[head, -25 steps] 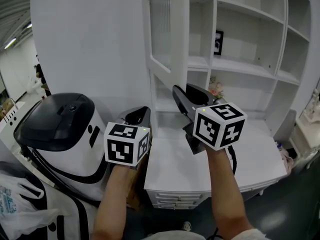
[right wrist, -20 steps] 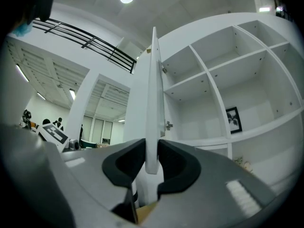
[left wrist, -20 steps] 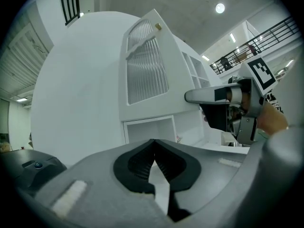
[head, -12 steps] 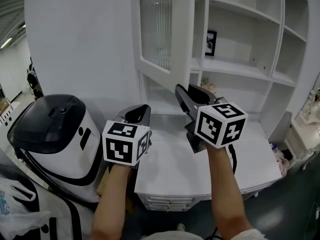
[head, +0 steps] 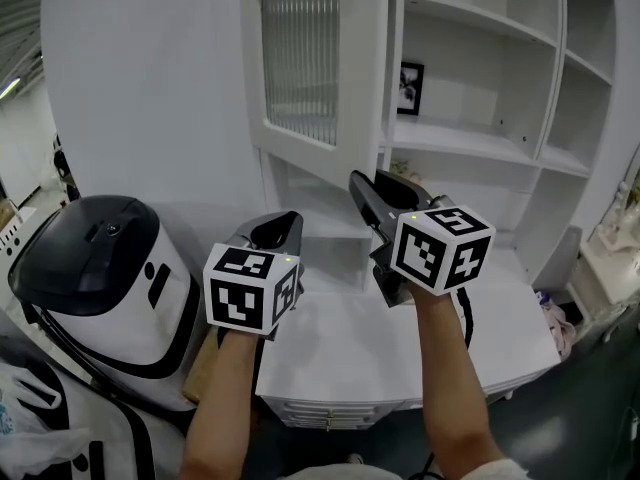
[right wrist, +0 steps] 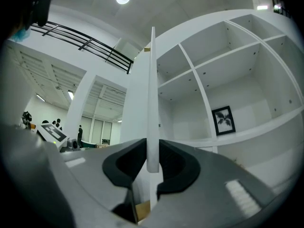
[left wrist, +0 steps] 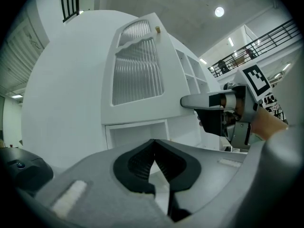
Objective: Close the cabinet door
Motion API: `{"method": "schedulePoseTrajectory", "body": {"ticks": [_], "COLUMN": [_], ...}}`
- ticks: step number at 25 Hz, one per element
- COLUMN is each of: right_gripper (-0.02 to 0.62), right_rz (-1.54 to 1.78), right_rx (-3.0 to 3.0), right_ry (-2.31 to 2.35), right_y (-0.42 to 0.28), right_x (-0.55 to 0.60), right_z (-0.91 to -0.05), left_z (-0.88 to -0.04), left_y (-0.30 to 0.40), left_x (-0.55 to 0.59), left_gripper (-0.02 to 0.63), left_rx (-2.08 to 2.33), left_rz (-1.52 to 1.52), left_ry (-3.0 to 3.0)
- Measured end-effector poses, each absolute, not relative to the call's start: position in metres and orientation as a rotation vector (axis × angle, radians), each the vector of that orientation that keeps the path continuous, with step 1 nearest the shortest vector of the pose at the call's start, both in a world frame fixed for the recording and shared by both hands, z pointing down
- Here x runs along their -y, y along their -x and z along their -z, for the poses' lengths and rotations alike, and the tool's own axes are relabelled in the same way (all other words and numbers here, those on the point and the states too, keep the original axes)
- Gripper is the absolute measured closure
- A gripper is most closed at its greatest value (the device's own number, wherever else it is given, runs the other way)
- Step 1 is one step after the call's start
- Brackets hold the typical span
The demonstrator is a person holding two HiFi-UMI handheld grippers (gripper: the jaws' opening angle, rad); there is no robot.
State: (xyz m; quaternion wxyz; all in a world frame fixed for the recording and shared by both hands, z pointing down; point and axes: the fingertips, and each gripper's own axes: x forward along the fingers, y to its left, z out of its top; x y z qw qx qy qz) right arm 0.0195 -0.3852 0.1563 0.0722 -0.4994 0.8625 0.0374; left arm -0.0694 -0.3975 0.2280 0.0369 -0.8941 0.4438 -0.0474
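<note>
- Risk, pinch: the right gripper [right wrist: 152,163] straddled the near edge of the door [right wrist: 152,103]. One jaw lay on the inner face, so it would probably be trapped between door and cabinet [head: 548,78] if the grip were kept through the last part of the swing.
- Risk, slip: the jaws held only a narrow strip of the thin panel edge. A pull out of line with the door's arc would likely slide the pads off or twist the panel on its hinges.
- Risk, glass: the door carried a ribbed pane. A hard shut could jar it.
- Risk, left side: the left gripper [head: 285,223] sat low and to the left, on the door's outer face side. It appeared clear of the closing path, but raising it carelessly could strike the door's lower edge.
- Door location: the door [head: 300,68] stood wide open, projecting from the cabinet's left side toward the person and above the desk [head: 340,338]. Closing was not yet done.
- Right gripper state: clenched on the door edge, with both pads against the panel. The jaws had narrowed onto it within the last moment.
- Left gripper state: its jaws met with nothing between them in the left gripper view [left wrist: 154,163].
- Right arm pose: the forearm [head: 450,388] reached forward, and the gripper [head: 362,190] pointed roughly level, tilted slightly up, at the door's lower near corner.
- Left arm pose: the forearm [head: 225,398] reached forward alongside. The left gripper was level, aimed at the door's outer face [left wrist: 137,75], and apart from the door.
</note>
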Motion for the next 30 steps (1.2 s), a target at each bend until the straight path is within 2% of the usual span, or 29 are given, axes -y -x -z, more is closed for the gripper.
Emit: {"method": "schedulePoseTrajectory", "body": {"ticks": [30], "right_gripper": [0.479], "right_rz": [-0.164], "right_rx": [-2.590], "right_ry": [1.489], "right_y": [-0.092], "right_x": [0.456], "right_z": [-0.155], "left_z": [-0.237], "left_y": [0.000], "left_x": [0.464], "left_gripper": [0.606], "left_rx": [-1.386], "left_rz": [0.181], "left_ry": [2.734]}}
